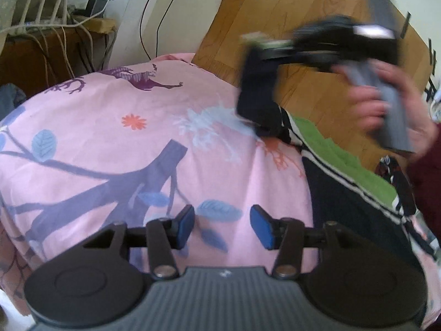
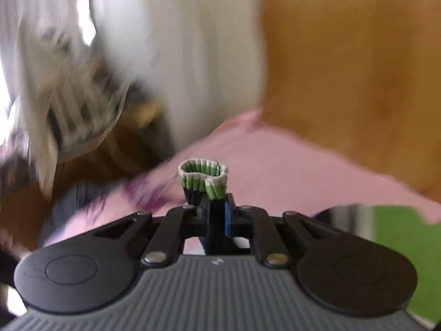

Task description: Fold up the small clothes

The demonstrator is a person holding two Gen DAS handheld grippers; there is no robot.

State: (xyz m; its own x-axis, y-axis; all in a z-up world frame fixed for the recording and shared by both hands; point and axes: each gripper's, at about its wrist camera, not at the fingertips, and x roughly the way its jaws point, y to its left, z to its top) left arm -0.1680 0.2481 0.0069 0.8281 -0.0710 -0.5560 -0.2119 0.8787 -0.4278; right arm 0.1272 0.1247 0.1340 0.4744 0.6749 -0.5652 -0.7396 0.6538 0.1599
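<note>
Pink printed bedsheet (image 1: 132, 165) over a bed, wooden floor (image 1: 303, 27) beyond. Item: dark sock (image 1: 257, 93) with green-and-white ribbed cuff (image 2: 202, 176), clamped near the cuff in the right hand-held gripper (image 2: 217, 215), lifted above the bed's far right; long axis hangs roughly vertical, toe downward, its tip apparently near the sheet. Left hand-held gripper (image 1: 222, 227): pads apart, nothing between, low over the sheet. Advised: the sock is to be laid flat and straight before being folded
</note>
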